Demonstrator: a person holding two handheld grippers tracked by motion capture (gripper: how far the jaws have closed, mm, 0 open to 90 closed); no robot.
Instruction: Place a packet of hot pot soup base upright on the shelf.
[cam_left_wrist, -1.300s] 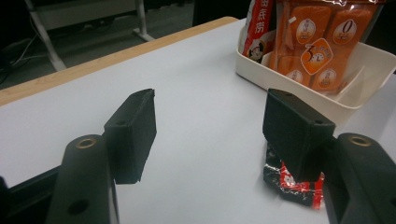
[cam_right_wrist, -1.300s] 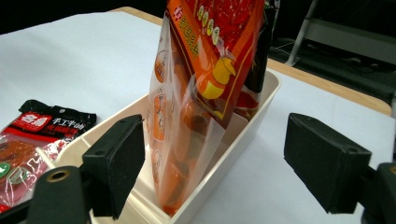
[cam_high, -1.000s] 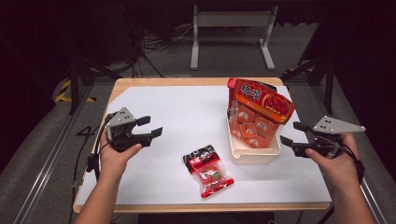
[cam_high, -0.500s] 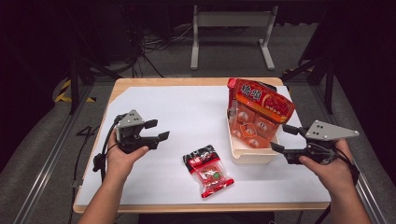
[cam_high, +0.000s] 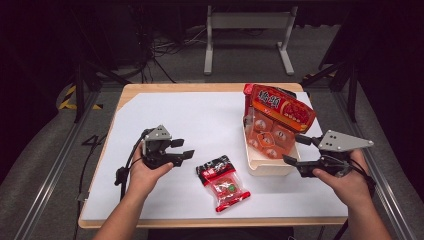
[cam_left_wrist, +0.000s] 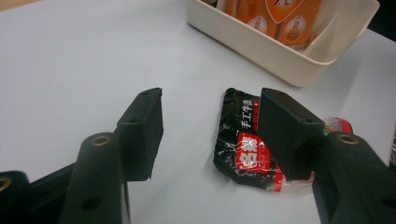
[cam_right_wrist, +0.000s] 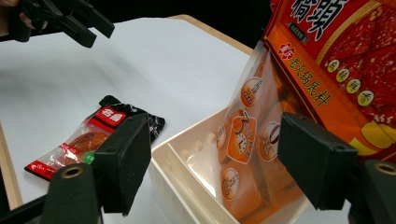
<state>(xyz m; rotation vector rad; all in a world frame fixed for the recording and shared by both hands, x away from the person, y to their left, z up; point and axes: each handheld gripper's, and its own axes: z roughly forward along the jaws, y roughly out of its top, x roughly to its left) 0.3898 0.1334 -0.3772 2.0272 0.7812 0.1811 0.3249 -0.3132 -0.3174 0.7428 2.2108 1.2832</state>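
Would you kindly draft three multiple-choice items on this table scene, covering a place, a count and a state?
1. Where does the small red-and-black snack packet lie?
A. in the bin
B. on the white sheet, left of the bin
C. on the floor

2. How many snack bags stand in the cream bin?
A. none
B. two
C. five

3. How are the jaws of the left hand-held gripper?
A. open, holding nothing
B. clamped on the packet
C. clamped on the bin

Answers: 1 B, the high view shows it flat on the sheet; 2 B, a clear orange pouch and a red bag; 3 A, the jaws stand apart above the packet.
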